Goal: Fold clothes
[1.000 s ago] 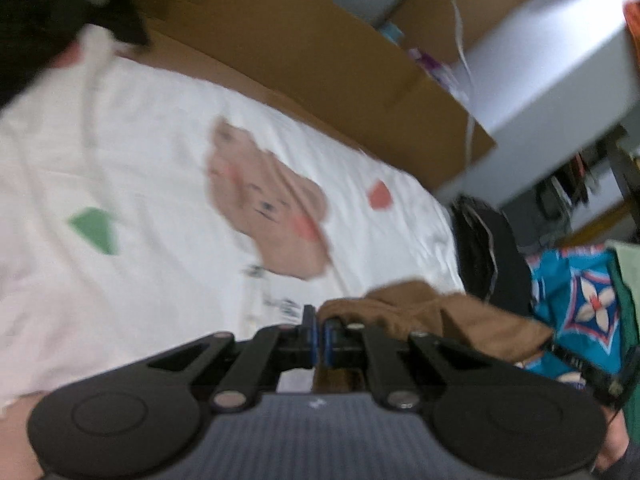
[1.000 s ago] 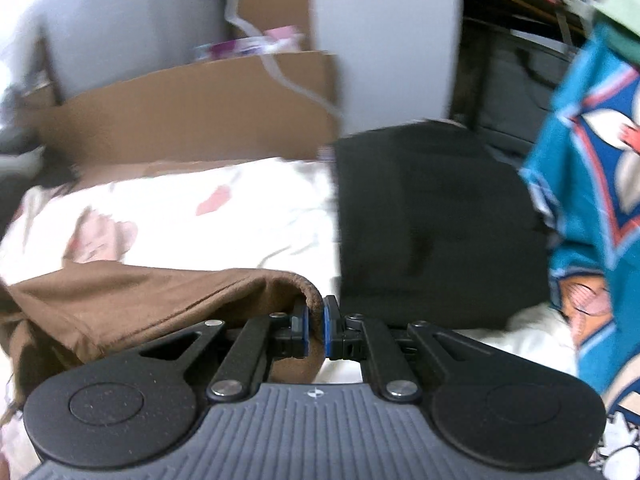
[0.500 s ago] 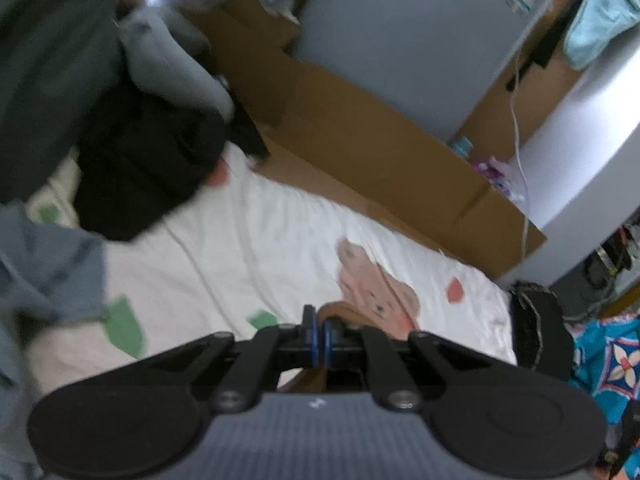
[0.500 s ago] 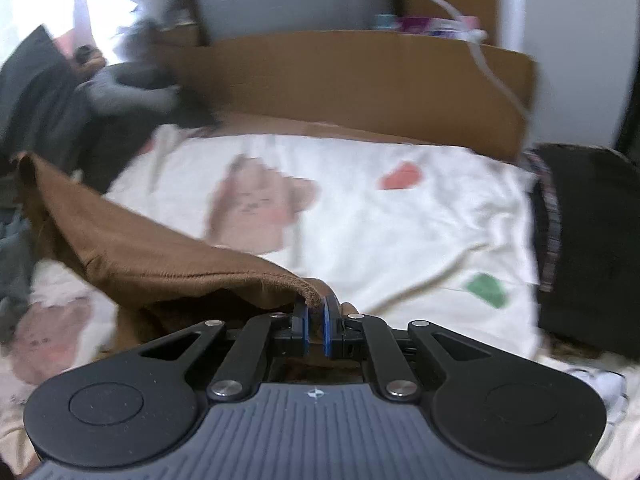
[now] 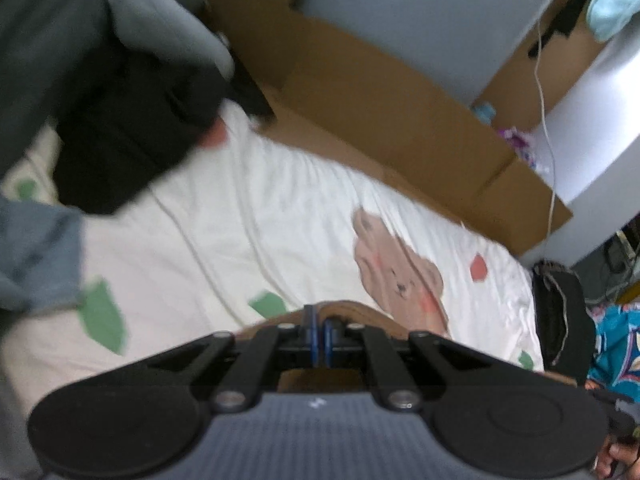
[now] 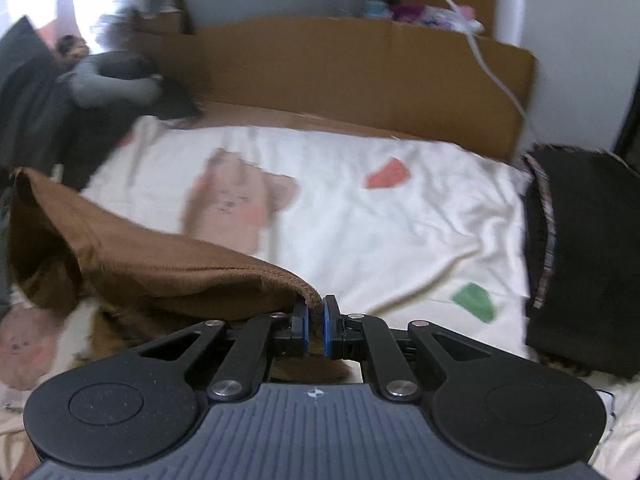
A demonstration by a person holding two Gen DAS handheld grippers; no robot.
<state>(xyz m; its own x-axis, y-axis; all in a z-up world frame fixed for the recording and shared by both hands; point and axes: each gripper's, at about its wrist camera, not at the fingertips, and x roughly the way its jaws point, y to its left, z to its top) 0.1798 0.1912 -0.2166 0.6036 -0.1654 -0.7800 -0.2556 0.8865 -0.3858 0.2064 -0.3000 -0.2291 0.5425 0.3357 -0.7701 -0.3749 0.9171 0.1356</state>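
Brown garment (image 6: 160,268) lifted over the bed sheet (image 6: 380,232), hem pinched by right hand-held gripper (image 6: 315,326), other edge clamped in left hand-held gripper (image 5: 320,336). Sheet's middle lies bare; folded black clothes (image 6: 588,256) at right edge, dark pile (image 5: 120,128) blurred, probably jackets.

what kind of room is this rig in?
Likely a cluttered bedroom: a bed sheet with a bear print, heaped dark clothes at its edge, and cardboard sheets along the wall.
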